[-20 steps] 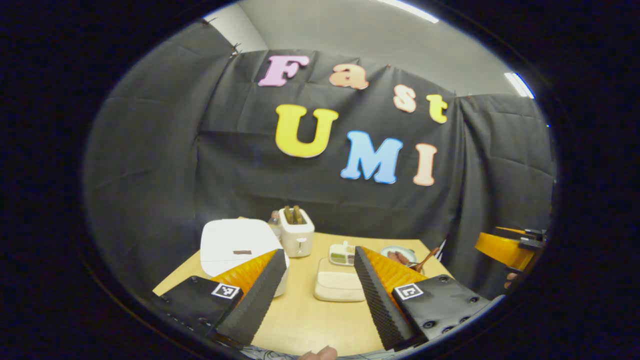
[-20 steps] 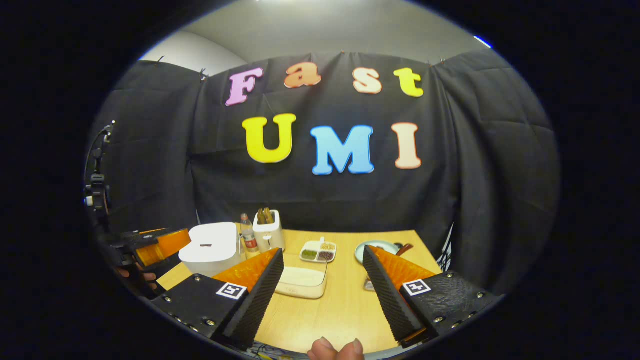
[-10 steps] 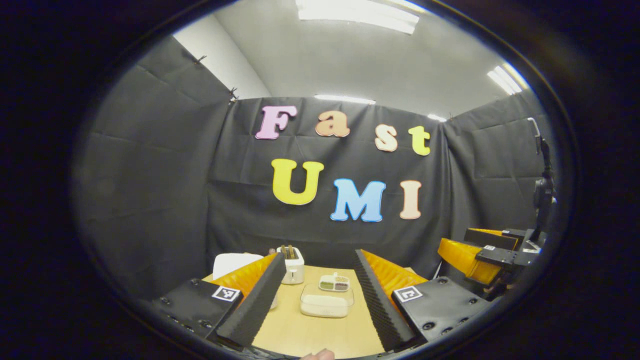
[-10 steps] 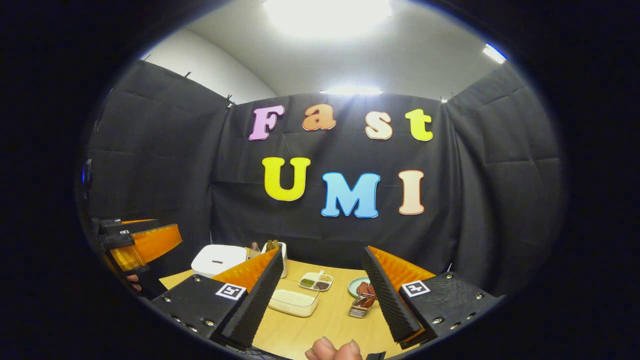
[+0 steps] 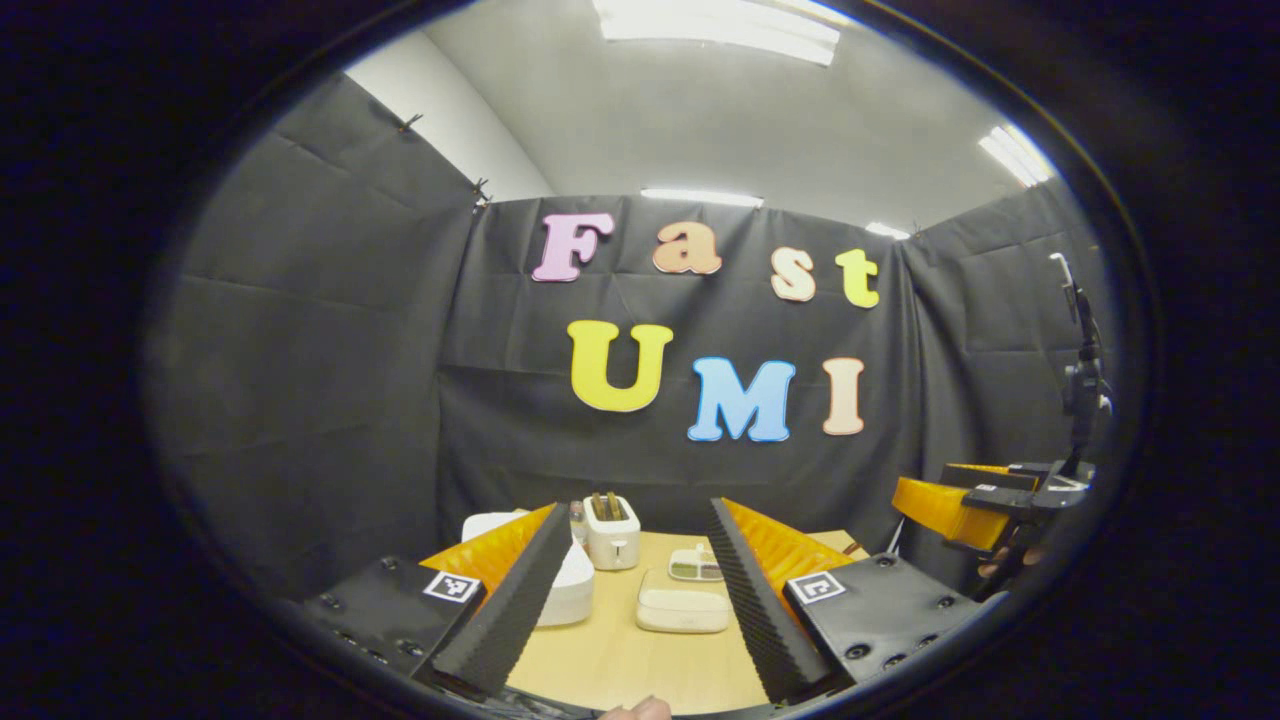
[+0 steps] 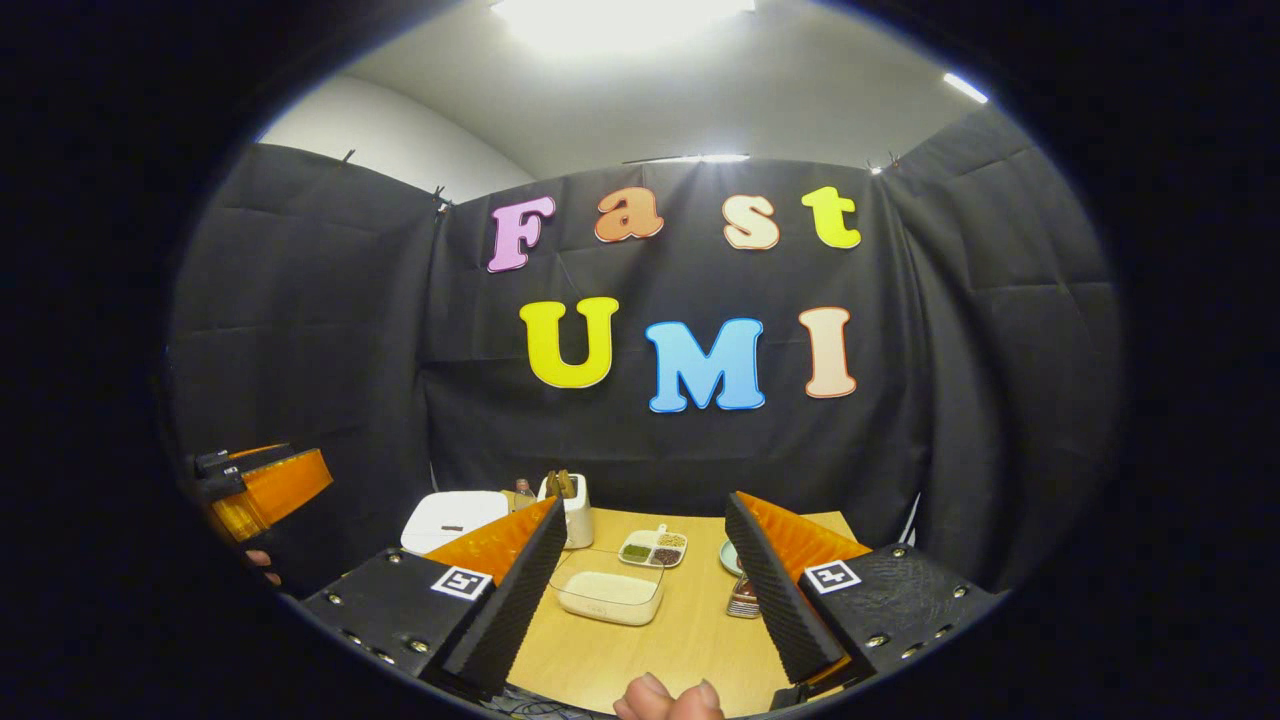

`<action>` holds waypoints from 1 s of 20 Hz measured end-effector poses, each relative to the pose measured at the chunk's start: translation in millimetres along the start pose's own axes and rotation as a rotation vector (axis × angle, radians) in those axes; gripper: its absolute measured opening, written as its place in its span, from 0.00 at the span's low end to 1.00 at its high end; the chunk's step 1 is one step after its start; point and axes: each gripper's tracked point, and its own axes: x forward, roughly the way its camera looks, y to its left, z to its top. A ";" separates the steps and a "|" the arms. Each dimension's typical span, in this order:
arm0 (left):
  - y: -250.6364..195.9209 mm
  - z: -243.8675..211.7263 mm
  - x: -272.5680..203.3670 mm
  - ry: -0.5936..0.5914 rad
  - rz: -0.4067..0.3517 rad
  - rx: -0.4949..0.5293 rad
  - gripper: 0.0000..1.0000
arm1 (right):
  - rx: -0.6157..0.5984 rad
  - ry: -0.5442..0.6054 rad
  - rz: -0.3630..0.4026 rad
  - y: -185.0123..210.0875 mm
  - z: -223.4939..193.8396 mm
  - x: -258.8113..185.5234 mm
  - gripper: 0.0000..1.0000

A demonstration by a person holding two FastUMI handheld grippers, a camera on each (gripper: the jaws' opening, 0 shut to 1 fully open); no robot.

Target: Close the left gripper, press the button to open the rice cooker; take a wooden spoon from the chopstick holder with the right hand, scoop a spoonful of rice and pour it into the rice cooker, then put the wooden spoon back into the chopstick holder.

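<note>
The white rice cooker point(image 6: 450, 518) stands at the table's far left with its lid down; in the left gripper view the rice cooker point(image 5: 578, 592) is partly behind my left finger. Beside it is the white chopstick holder point(image 5: 612, 538) point(image 6: 577, 522) with wooden spoon handles point(image 6: 560, 484) sticking up. A clear box of rice point(image 5: 683, 608) point(image 6: 607, 598) lies mid-table. My left gripper point(image 5: 637, 508) is open, raised before the table's near edge, holding nothing. My right gripper point(image 6: 645, 503) is likewise open and holding nothing; the right gripper point(image 5: 960, 500) also shows far right, the left gripper point(image 6: 265, 485) far left.
A small bottle point(image 6: 520, 492) stands between cooker and holder. A divided dish point(image 6: 652, 548) of grains sits behind the rice box, and a plate point(image 6: 728, 556) and a small rack point(image 6: 745, 597) are to the right. Black cloth walls close the booth. A hand point(image 6: 670, 700) shows at the bottom.
Both grippers have tilted upward and pulled back, so the table sits lower and smaller in each view. Both stay open and nothing has been touched.
</note>
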 end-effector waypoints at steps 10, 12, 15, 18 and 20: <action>28.3 1.3 -0.5 0.006 0.007 -0.004 0.92 | -0.001 0.010 0.000 19.2 -3.4 5.9 0.98; 31.7 0.4 -2.1 0.006 0.010 -0.008 0.97 | -0.006 0.012 0.003 21.7 -3.7 6.9 0.98; 34.9 0.8 -3.1 0.004 0.010 -0.004 0.92 | -0.002 0.011 0.006 25.2 -3.3 7.4 0.98; 34.9 0.4 -1.9 0.003 0.008 -0.005 0.92 | -0.009 0.012 0.005 24.8 -3.4 7.9 0.98; 35.1 0.9 -1.0 0.004 0.007 -0.004 0.92 | -0.009 0.011 0.002 24.0 -3.7 7.6 0.98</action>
